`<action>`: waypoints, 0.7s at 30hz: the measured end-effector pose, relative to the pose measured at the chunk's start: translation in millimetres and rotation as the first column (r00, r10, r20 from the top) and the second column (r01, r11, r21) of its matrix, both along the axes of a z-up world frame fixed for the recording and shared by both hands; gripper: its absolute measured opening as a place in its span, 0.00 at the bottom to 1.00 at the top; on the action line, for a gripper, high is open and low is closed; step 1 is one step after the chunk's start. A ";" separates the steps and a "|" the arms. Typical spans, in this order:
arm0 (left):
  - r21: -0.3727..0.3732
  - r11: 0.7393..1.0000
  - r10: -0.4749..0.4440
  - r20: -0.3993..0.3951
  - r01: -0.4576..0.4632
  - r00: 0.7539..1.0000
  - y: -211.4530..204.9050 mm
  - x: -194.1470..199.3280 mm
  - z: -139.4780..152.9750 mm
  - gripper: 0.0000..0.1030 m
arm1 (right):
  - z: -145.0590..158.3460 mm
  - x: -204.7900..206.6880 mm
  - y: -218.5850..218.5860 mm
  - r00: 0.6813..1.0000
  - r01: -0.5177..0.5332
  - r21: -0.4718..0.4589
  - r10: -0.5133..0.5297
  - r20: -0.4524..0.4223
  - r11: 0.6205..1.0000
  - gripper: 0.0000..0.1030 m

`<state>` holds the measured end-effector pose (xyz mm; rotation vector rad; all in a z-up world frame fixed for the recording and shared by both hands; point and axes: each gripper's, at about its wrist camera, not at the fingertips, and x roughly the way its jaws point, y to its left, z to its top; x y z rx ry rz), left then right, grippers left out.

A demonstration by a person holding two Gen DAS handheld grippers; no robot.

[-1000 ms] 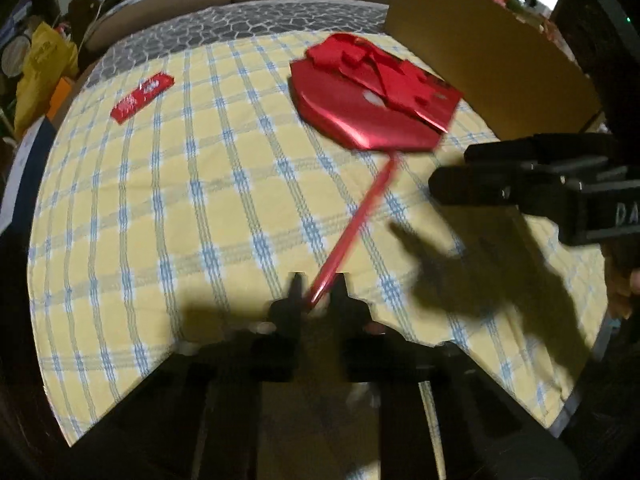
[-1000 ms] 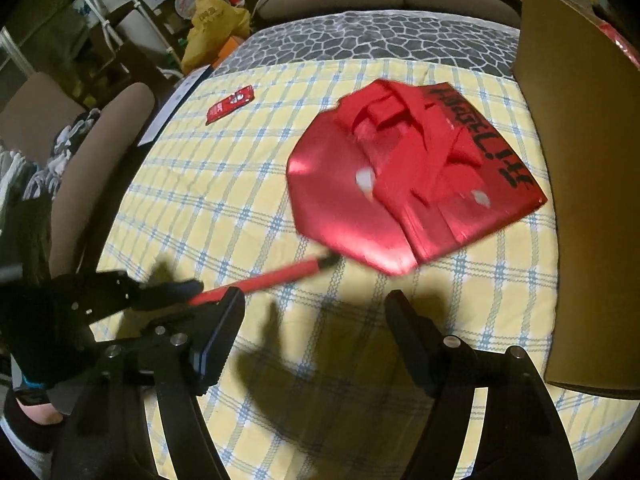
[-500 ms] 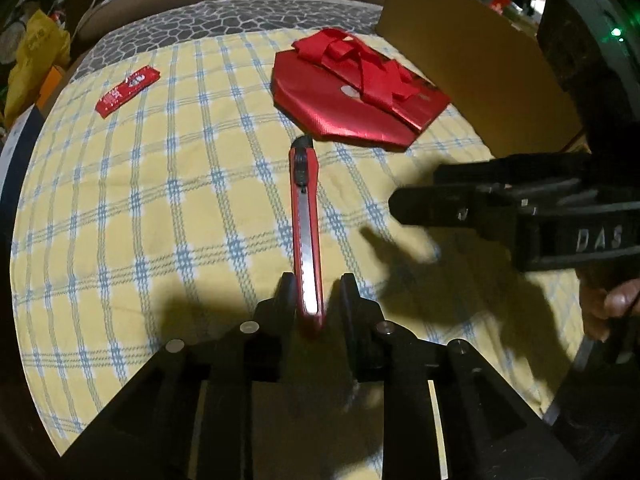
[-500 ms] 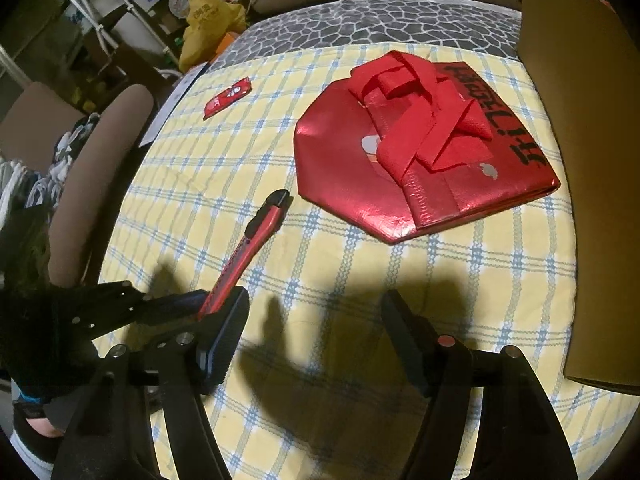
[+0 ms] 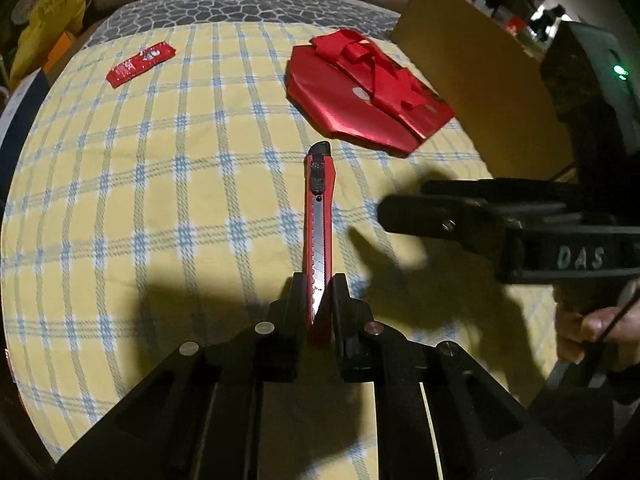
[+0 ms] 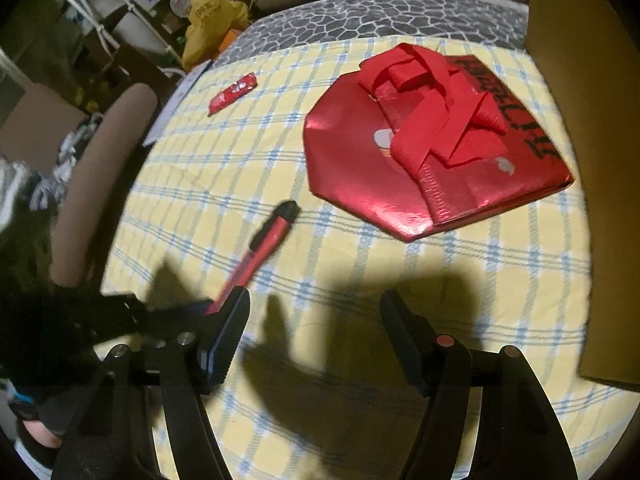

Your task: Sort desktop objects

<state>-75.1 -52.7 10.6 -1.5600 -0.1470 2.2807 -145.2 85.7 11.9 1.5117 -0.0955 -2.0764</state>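
The left gripper [image 5: 319, 286] is clenched on the near end of a red box cutter [image 5: 319, 216], which points away over the yellow checked tablecloth [image 5: 160, 200], its black tip just short of a folded red bag [image 5: 360, 112]; the bag lies flat and closed, handles piled on top, contents hidden; the right gripper [image 6: 316, 328] hangs released, fingers wide apart; a small red packet [image 5: 140, 65] lies far left; a cardboard box [image 6: 592, 160] stands right of the bag.

In the left wrist view, the utility knife [image 5: 319, 216] sits at centre. The folded bag [image 5: 360, 92] lies on the tablecloth [image 5: 160, 200] at upper right, the flat packet [image 5: 141, 64] at upper left.
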 end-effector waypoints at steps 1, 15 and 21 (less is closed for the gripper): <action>0.006 1.000 -0.001 0.001 0.001 1.000 0.6 0.5 0.1 0.11 | -1.1 -0.1 -0.5 1.000 0.000 -0.015 0.000 0.011 1.000 0.67; 0.053 0.997 -0.060 0.019 0.058 0.998 28.2 10.6 -0.8 0.11 | -12.5 5.4 -14.3 0.996 -0.024 -0.085 0.032 0.083 0.996 0.14; 0.077 0.997 -0.021 0.020 0.020 1.000 21.6 5.8 -5.2 0.15 | -13.6 5.6 -16.1 0.992 -0.027 -0.134 0.043 0.117 0.991 0.09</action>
